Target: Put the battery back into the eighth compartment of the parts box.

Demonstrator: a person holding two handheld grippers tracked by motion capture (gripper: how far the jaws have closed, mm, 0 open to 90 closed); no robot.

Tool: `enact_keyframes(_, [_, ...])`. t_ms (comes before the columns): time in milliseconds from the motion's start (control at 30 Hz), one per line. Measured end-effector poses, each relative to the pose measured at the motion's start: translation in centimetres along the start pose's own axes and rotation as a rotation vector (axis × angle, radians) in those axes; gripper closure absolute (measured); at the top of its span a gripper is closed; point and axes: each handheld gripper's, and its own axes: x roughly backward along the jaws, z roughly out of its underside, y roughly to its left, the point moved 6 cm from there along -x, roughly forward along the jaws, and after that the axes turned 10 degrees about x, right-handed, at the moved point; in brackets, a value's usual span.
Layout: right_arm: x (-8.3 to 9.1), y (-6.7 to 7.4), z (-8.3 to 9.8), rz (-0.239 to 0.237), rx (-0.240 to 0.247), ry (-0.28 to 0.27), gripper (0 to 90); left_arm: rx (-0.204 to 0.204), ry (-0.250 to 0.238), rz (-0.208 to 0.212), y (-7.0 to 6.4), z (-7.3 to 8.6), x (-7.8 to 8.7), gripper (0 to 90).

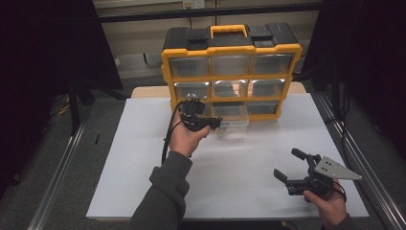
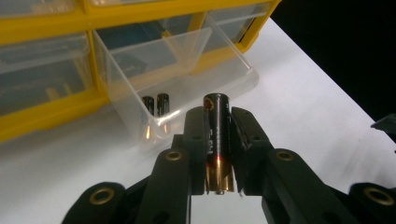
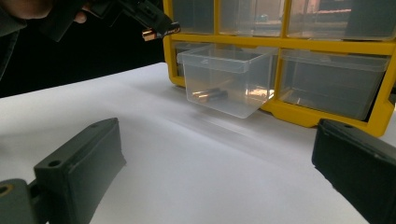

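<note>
The left gripper is clamping a black-and-copper battery between its jaws, holding it lengthwise so one end is pointing toward the clear plastic drawer that is sticking out of the bottom row of the yellow organizer cabinet. The drawer is pulled forward and tipping down onto the white tabletop, probably so its open top is within easy reach, and two more batteries are already lying inside near its front wall. The held battery is hovering near the drawer's front edge, apparently lining up for a drop among the others. The right gripper is resting well apart near the table's front, its jaws spread wide and gripping nothing, likely keeping out of the way.
</note>
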Motion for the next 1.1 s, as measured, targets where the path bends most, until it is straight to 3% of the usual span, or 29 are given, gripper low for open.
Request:
enact_keyframes(267, [0.0, 0.0, 0.0, -0.006, 0.002, 0.005, 1.8, 0.016, -0.005, -0.007, -0.2, -1.1, -0.5, 77.4])
enact_keyframes(533, [0.0, 0.0, 0.1, -0.004, -0.014, 0.001, 1.8, -0.001, 0.008, -0.011, -0.4, -2.0, -1.2, 77.4])
enact_keyframes(633, [0.0, 0.0, 0.1, -0.008, -0.009, 0.003, 1.8, 0.017, -0.004, -0.011, -0.6, -2.2, -1.7, 77.4])
enact_keyframes(1100, [0.0, 0.0, 0.0, -0.008, -0.024, -0.002, 1.9, 0.016, 0.005, -0.042, 0.0, -2.8, -2.9, 77.4])
